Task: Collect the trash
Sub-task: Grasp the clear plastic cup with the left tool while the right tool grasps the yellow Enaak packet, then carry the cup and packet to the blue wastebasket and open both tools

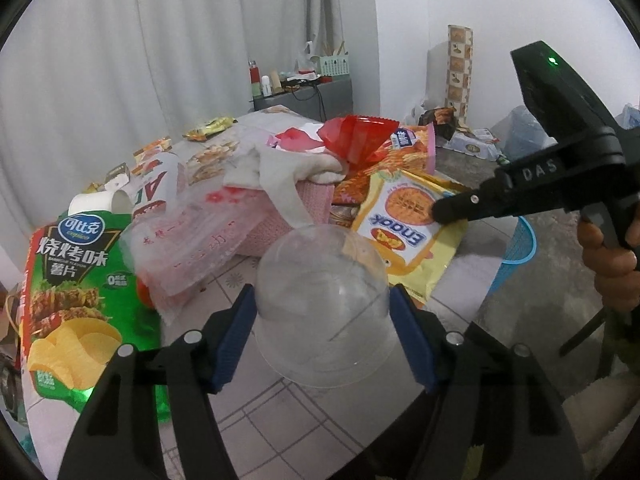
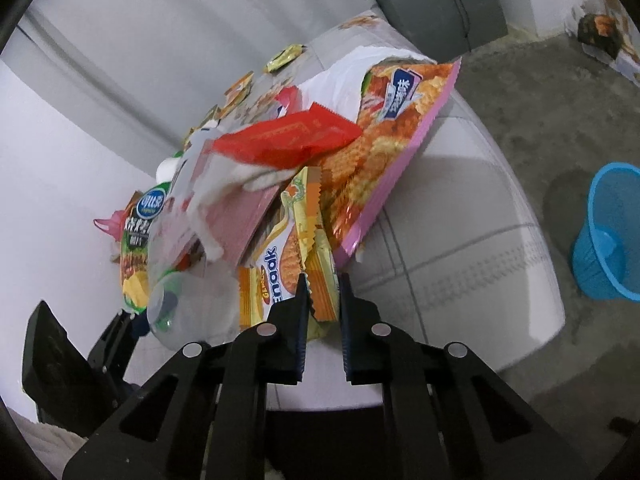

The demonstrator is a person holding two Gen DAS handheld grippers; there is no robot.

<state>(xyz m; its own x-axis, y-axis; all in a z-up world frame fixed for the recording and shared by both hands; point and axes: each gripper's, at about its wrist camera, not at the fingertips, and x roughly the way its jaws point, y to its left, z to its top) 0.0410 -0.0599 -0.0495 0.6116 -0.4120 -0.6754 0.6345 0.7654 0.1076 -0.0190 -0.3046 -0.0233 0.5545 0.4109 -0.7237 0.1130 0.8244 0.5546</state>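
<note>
While your left tool (image 1: 324, 312) clamps its blue pads on the one clear plastic cup (image 1: 320, 304), lying on its side on the surface (image 1: 288, 412), the cup's open rim blurs against the tiles. Your right tool (image 2: 323, 312) has narrowed on a corner of the one yellow Enaak wrapper (image 2: 280, 276), whose lower edge hides behind the fingers. Behind lie one green chip bag (image 1: 76, 300), one red wrapper (image 2: 288, 136), and one blue basket (image 2: 608, 232) on the floor.

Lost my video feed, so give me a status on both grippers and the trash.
Left gripper shut on clear plastic cup. Right gripper shut on yellow Enaak wrapper. Blue bin on floor, nothing blocking.
</note>
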